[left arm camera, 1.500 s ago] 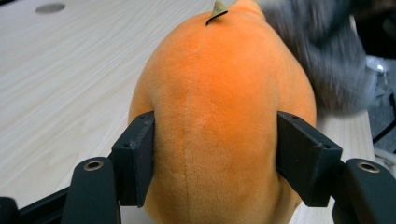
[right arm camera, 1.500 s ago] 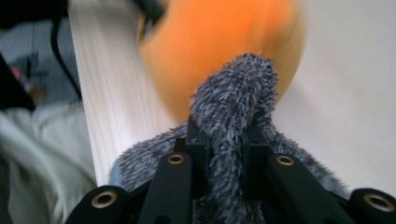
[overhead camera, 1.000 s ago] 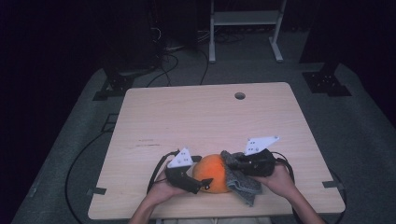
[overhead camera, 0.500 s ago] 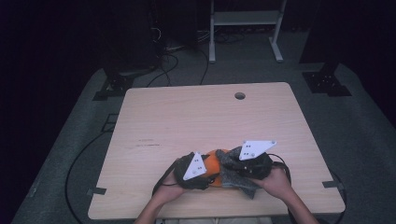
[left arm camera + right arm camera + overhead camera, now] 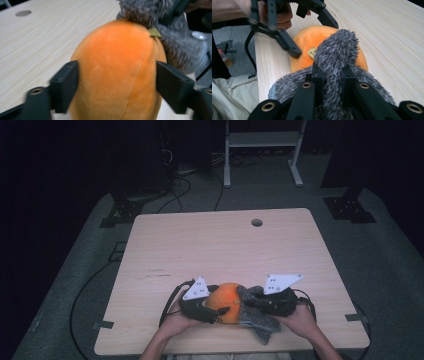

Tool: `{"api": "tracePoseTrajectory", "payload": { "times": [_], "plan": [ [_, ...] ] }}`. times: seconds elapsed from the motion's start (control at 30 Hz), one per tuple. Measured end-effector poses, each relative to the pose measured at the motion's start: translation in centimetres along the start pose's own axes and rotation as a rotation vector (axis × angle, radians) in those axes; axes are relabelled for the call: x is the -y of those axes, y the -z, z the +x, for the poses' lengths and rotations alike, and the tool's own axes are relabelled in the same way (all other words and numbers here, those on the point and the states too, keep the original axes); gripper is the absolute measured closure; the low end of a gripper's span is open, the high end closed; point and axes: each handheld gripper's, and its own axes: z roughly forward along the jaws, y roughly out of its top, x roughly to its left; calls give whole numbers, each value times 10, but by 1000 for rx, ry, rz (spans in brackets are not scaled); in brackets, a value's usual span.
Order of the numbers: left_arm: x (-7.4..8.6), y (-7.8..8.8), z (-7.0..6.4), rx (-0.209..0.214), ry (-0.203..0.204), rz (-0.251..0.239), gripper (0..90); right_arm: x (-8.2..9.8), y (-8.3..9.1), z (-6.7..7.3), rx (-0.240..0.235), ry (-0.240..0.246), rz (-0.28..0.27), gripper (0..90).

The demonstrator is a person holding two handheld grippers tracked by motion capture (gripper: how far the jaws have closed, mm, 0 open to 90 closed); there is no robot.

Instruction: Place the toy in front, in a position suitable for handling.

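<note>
Lying at the table's near edge, the orange plush is flanked by the left gripper, whose jaws, just widened from a tighter squeeze half a second earlier, are seen against its sides. The grey fur is pinched by the right gripper, unchanged.

orange plush sits btwn the left gripper jaws, which have just been opening; both jaws right at its sides. grey fuzzy cloth drapes its far top w/ a small tan tag. wood table beneath.
</note>
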Motion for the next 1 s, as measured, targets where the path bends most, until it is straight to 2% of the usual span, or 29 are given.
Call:
{"api": "tracePoseTrajectory", "payload": {
  "times": [0.07, 0.1, 0.2, 0.27, 0.33, 0.43, 0.5, 0.57, 0.6, 0.63, 0.67, 0.7, 0.77, 0.83, 0.87, 0.93, 1.0],
  "plan": [
    [3, 2, 0, 5, -13, -1, 300, 5, 2, -5, -14, -26, -11, 774],
    [4, 2, -1, 9, -18, 1, 311, 9, 4, -10, -27, -54, -17, 774],
    [3, 3, -4, 6, -44, 4, 321, 20, 8, -16, -27, -88, 0, 773],
    [1, 2, -7, 3, -70, 6, 328, 22, 12, -17, -14, -90, 11, 773],
    [-1, -1, -10, -1, -93, 6, 341, 18, 16, -15, -19, -92, -14, 773],
    [-5, -3, -15, -8, -130, 9, 342, 4, 14, -12, -20, -63, -48, 773],
    [-5, -2, -13, -2, -114, 12, 309, 1, 7, -12, -18, -42, -28, 774],
    [-3, 1, -6, 14, -43, 0, 216, 5, 4, -13, -26, -58, -20, 774],
    [-2, 0, -1, 20, 9, 11, 177, 8, 4, -14, -30, -66, -20, 774],
    [-1, -1, 1, 22, 29, 19, 132, 12, 6, -15, -35, -73, -18, 774],
    [0, -4, 3, 40, 71, 37, 115, 13, 7, -15, -36, -77, -15, 774],
    [1, -5, 4, 43, 80, 36, 127, 15, 8, -16, -35, -77, -8, 774],
    [-1, -4, 1, 19, 43, 28, 254, 15, 11, -16, -22, -78, 6, 773],
    [-7, -1, -6, -55, -61, 9, 338, 10, 14, -15, -28, -77, -20, 773],
    [-11, 0, -9, -69, -86, 1, 361, 4, 16, -13, -24, -60, -37, 773],
    [-15, 0, -13, -78, -149, 13, 381, -7, 15, -11, -19, -41, -68, 773],
    [-14, 2, -15, -74, -173, 24, 387, -12, 11, -13, -21, -32, -71, 773]
  ]
}}
